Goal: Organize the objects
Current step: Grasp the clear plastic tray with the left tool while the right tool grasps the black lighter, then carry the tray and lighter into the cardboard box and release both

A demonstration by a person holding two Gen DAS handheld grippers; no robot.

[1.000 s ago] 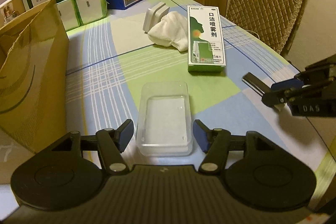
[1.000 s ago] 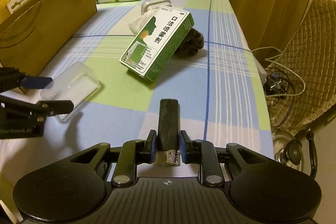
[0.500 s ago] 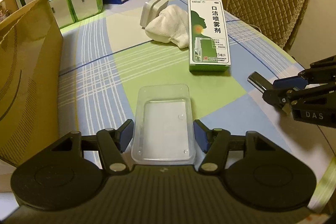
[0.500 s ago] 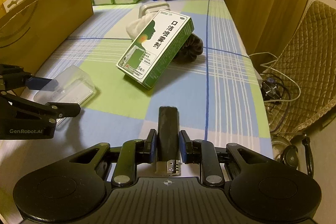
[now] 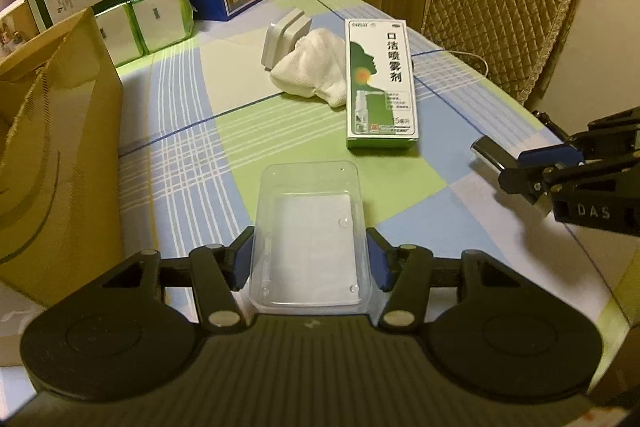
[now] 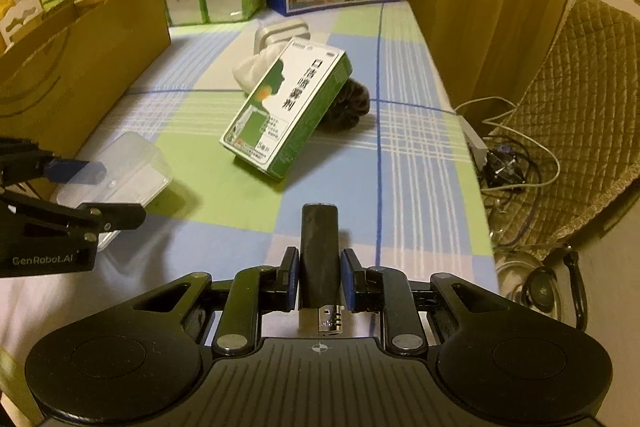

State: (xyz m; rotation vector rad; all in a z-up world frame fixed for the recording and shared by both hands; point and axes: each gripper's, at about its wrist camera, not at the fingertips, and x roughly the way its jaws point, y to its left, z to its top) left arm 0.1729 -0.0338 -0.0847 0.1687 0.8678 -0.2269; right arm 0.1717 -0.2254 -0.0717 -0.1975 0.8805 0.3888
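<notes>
Clear plastic tray [image 5: 310, 239] clamped in left gripper [image 5: 310, 259], above tablecloth's [image 5: 192, 151] near edge. Dark lighter [image 6: 320, 255] pinched by right gripper [image 6: 319, 281]; metal end seen only from right wrist.

Left wrist view: taken low over the near edge of the bench [image 5: 180, 147], directed along it toward the far boxes, close to a clear tray [image 5: 310, 231]. Right wrist view: taken from the right side, directed the same way. Shared by both: tray [image 6: 120, 171], green-and-white box [image 5: 380, 83] [image 6: 286, 111], brown carton [image 5: 52, 155] [image 6: 80, 59].
</notes>
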